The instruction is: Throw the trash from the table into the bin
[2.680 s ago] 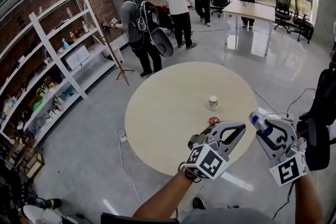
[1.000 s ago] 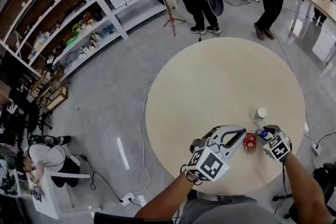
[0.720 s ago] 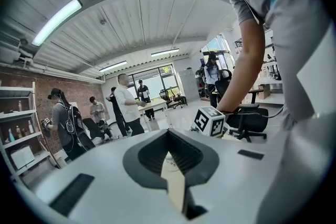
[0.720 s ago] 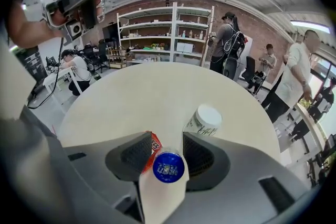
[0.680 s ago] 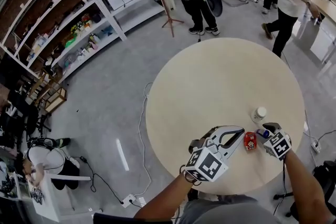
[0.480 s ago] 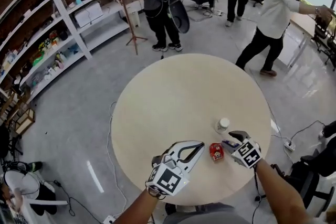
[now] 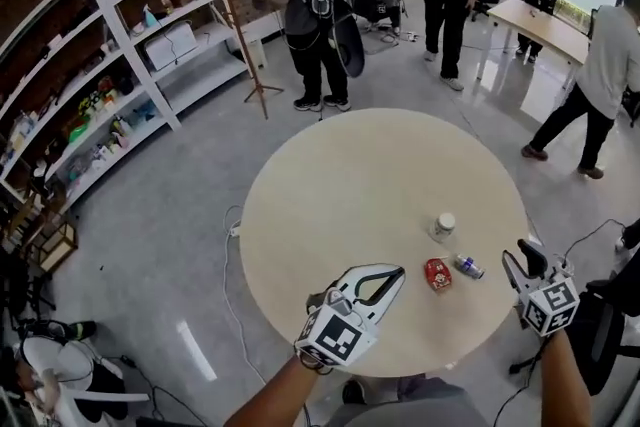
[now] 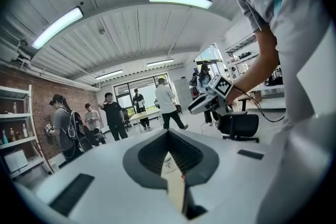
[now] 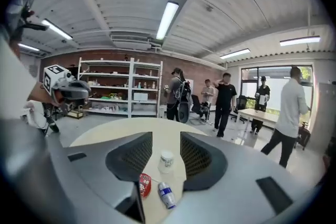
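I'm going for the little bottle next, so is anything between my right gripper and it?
Nothing visible does. The bottle lies on the table straight ahead of the right gripper, whose jaws are open; the red packet sits beside the bottle and the white cup beyond.

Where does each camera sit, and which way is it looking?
Head view: on the person's head, facing steeply down at the round table; both forearms, the left gripper and the right gripper show.
Left gripper view: on the left gripper, facing along its shut jaws toward the windows; the person's torso and right arm show.
Right gripper view: on the right gripper, facing between its open jaws at the cup, red can and bottle; the left hand shows.
Shared: each gripper view sees the other gripper.
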`<state>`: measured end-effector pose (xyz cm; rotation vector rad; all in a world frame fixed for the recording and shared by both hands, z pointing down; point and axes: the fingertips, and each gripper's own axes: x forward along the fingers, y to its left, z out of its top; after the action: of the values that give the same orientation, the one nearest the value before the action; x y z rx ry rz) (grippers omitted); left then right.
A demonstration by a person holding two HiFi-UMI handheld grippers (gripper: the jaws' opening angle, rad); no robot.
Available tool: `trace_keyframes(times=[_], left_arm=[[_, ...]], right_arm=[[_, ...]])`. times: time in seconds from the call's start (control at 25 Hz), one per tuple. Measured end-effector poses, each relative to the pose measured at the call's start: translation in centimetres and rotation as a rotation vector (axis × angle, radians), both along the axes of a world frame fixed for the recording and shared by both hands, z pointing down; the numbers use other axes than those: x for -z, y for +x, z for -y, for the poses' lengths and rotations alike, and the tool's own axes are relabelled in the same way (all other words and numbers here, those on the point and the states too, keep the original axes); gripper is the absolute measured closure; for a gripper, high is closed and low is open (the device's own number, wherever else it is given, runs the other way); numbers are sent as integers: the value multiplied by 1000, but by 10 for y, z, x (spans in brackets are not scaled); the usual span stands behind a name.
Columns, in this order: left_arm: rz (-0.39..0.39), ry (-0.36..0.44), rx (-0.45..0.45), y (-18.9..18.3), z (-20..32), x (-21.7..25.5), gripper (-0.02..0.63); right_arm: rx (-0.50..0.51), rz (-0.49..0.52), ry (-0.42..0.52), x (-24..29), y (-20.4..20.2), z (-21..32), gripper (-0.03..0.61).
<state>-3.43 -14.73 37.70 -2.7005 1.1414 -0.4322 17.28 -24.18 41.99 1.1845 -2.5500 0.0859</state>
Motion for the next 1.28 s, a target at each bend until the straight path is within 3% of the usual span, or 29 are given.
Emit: trace_keyframes(times=[0.12, 0.24, 0.36, 0.64, 0.72, 0.76, 0.8, 1.28], left_arm=[[-21, 46, -33, 9, -25, 25, 572], [2, 96, -60, 8, -54, 32, 572], [9, 134, -69, -1, -73, 42, 572], [-6, 192, -101, -25, -116, 68, 572], [-7, 201, -112, -24, -128, 69, 572], [-8, 203, -118, -23, -132, 68, 572], [-8, 204, -124, -22, -135, 66, 572], [-17, 213, -139, -25, -163, 66, 572]], right_arm=[[121, 14, 165, 80, -36, -63, 408], [341, 18, 378, 127, -107, -133, 410], [437, -9, 468, 155, -146, -176, 410], [457, -41, 528, 190, -191, -239, 410], [446, -62, 531, 188, -193, -253, 411], [434, -76, 531, 185, -192, -257, 468], [420, -86, 531, 182, -191, -259, 480], [376, -114, 537, 180, -191, -286, 483]])
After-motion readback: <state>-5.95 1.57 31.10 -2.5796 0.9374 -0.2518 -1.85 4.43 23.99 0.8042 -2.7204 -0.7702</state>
